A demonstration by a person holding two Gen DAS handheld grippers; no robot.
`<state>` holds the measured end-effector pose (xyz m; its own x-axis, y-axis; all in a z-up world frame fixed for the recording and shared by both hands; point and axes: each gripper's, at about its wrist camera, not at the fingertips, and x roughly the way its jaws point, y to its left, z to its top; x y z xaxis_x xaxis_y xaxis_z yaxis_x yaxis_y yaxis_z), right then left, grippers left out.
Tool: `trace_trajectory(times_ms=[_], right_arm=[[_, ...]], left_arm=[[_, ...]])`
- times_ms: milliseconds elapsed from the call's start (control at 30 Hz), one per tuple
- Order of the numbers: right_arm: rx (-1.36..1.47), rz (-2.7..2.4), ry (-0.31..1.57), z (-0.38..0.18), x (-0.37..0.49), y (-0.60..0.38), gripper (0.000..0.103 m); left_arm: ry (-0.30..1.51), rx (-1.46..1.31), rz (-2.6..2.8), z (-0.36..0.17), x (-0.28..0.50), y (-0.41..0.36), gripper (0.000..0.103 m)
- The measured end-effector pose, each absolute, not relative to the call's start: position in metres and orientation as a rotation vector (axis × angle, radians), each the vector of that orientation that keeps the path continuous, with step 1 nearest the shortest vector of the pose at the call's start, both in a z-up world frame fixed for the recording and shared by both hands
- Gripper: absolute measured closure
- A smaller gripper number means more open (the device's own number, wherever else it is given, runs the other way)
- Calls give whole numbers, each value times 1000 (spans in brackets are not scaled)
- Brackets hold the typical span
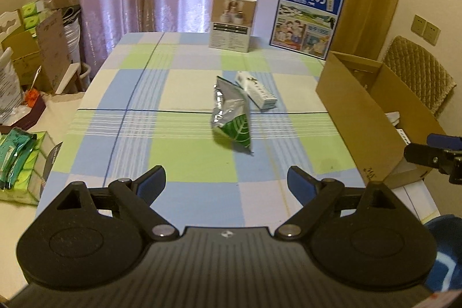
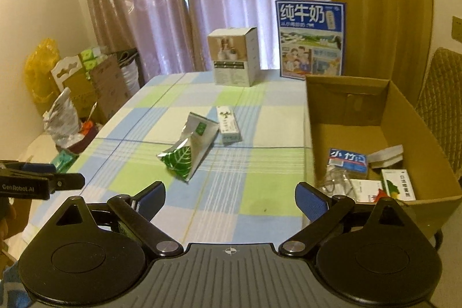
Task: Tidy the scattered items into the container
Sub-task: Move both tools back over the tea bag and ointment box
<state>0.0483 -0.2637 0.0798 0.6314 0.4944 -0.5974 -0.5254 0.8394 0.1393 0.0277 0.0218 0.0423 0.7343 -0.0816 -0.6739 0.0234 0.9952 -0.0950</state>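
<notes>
A silver pouch with a green leaf print (image 1: 232, 113) (image 2: 189, 146) lies flat on the checked tablecloth, mid-table. Touching its far side lies a slim white carton (image 1: 255, 90) (image 2: 228, 123). The open cardboard box (image 1: 358, 117) (image 2: 346, 111) stands at the table's right side and holds several small packets (image 2: 348, 160). My left gripper (image 1: 226, 182) hovers over the near table, open and empty, short of the pouch. My right gripper (image 2: 231, 198) is open and empty too, between the pouch and the box. Each gripper shows at the edge of the other's view.
A tall white product box (image 1: 232, 20) (image 2: 234, 59) and a blue milk carton case (image 1: 307, 16) (image 2: 311, 39) stand at the table's far edge. A woven chair (image 1: 418, 71) sits behind the cardboard box. Boxes and bags (image 1: 37, 54) crowd the floor at left.
</notes>
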Motion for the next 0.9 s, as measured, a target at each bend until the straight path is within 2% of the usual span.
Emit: trace_trajectory(times_ms=[533,900], right_arm=[[-107,624,695,64,79,-224,8],[-150,646,736,47,138,-187,8]], left_arm=[[781,-67,-47,30,54,46,14],[830,-12,-117,17,113,41,14]])
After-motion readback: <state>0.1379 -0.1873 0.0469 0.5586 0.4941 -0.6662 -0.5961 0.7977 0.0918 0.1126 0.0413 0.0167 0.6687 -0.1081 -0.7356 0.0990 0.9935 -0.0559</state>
